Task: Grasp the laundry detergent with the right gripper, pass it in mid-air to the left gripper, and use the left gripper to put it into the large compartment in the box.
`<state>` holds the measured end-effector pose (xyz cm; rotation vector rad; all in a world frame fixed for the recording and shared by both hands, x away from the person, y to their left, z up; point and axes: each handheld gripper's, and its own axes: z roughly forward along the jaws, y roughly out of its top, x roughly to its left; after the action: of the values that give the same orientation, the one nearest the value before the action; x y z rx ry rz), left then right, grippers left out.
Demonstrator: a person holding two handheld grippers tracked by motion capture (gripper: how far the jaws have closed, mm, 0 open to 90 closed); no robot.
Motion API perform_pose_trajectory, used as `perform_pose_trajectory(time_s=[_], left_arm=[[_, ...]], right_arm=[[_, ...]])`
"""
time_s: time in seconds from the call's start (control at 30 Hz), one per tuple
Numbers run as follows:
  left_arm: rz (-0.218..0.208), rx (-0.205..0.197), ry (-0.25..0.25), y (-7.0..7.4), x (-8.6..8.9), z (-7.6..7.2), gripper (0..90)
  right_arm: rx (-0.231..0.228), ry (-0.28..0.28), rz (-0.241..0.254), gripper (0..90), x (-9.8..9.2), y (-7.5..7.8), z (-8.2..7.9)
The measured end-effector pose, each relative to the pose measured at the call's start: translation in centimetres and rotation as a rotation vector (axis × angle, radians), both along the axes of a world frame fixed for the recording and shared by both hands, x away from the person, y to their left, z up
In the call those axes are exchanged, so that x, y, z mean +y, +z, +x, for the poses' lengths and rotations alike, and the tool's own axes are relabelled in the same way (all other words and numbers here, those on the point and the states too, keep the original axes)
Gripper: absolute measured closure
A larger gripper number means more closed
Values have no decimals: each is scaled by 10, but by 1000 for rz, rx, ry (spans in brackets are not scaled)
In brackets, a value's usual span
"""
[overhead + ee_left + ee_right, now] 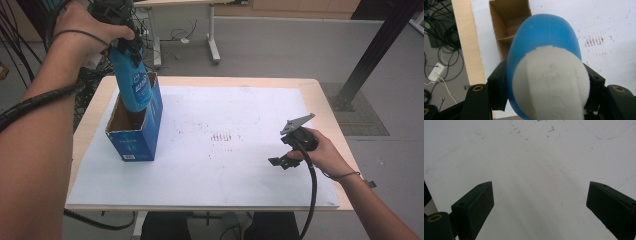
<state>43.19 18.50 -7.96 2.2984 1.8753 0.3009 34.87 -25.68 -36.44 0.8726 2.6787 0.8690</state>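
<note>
Blue bottle (131,82), white cap, upright

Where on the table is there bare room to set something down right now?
The white sheet is free from the blue box across to the right gripper, and along the far edge. The near strip in front of the box is free too. The far-left corner is crowded: the left gripper holds the blue bottle over the open box.
</note>
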Motion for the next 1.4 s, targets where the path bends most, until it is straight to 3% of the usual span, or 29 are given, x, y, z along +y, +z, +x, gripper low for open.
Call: perform_pose_trajectory(time_s=[0.37,0.7,0.87,1.4], left_arm=[[-3,-7,78,-11,22,0,374],[-5,-9,121,-33,33,2,375],[-8,-21,130,-40,34,2,375],[-3,8,132,-64,33,6,375]], right_arm=[[3,4,-1,77,1,0,-1],[2,8,0,77,5,-1,0],[3,8,0,77,5,-1,-1],[-1,4,7,77,4,-2,-1]])
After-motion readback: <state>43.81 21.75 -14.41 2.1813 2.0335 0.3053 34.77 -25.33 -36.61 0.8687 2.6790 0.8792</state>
